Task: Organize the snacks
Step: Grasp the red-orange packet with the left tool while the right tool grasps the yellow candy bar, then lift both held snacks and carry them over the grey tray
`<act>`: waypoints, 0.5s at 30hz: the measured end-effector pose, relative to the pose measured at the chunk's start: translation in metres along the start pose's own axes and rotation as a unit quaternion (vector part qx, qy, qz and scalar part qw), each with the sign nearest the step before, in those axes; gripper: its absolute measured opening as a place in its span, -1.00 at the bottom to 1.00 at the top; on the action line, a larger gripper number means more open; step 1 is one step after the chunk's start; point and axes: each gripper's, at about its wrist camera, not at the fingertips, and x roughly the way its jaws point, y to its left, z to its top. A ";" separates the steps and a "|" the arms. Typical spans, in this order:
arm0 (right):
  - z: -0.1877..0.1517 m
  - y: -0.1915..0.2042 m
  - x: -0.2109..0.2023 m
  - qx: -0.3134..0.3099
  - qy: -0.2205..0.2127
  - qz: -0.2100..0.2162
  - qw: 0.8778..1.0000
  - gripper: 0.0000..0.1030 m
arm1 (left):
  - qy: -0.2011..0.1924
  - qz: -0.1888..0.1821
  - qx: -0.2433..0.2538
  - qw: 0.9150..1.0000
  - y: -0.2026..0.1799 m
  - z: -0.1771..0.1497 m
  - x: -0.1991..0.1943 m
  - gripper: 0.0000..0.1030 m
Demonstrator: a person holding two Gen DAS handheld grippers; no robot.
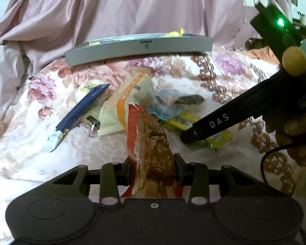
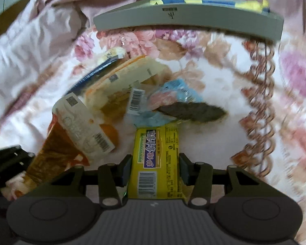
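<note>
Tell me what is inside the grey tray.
Over the grey tray wall, yellow wrappers and blue packets show. The tray floor and anything lower is hidden by the wall.

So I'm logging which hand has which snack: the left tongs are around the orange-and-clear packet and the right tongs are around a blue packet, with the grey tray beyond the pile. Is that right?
One thing is wrong: the right tongs are around a yellow packet, not a blue one, as the right wrist view shows. The left tongs do bracket the orange-and-clear packet, and the grey tray lies beyond the pile.
</note>
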 end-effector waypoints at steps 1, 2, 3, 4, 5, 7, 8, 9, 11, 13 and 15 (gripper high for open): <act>0.001 -0.003 0.000 0.013 0.002 0.015 1.000 -0.01 | -0.004 0.001 -0.003 1.000 0.001 0.000 -0.002 -0.20; 0.002 -0.007 0.000 0.030 0.005 0.036 0.999 -0.01 | -0.009 0.002 -0.007 1.000 0.002 0.001 -0.005 -0.20; 0.002 -0.010 0.000 0.045 0.008 0.054 0.998 -0.01 | -0.013 0.003 -0.011 1.000 0.003 0.002 -0.008 -0.20; 0.002 -0.014 0.001 0.062 0.012 0.075 0.995 -0.01 | -0.018 0.005 -0.015 1.000 0.004 0.003 -0.010 -0.20; 0.002 -0.017 0.002 0.077 0.015 0.092 0.993 -0.01 | -0.022 0.008 -0.018 1.000 0.006 0.004 -0.013 -0.20; 0.002 -0.022 0.003 0.103 0.018 0.116 0.988 -0.01 | -0.034 0.014 -0.025 0.999 0.008 0.007 -0.019 -0.20; 0.002 -0.025 0.004 0.118 0.019 0.129 0.984 -0.01 | -0.039 0.016 -0.028 0.999 0.010 0.008 -0.021 -0.20; 0.002 -0.029 0.005 0.133 0.020 0.143 0.981 0.00 | -0.043 0.019 -0.031 0.998 0.011 0.010 -0.024 -0.20; 0.000 -0.034 0.005 0.156 0.020 0.170 0.973 0.00 | -0.050 0.025 -0.035 0.998 0.014 0.013 -0.029 -0.20; -0.001 -0.036 0.004 0.170 0.018 0.196 0.965 0.00 | -0.057 0.031 -0.036 0.997 0.016 0.016 -0.033 -0.20; -0.001 -0.036 0.002 0.176 0.012 0.215 0.960 0.00 | -0.066 0.037 -0.038 0.996 0.019 0.021 -0.037 -0.20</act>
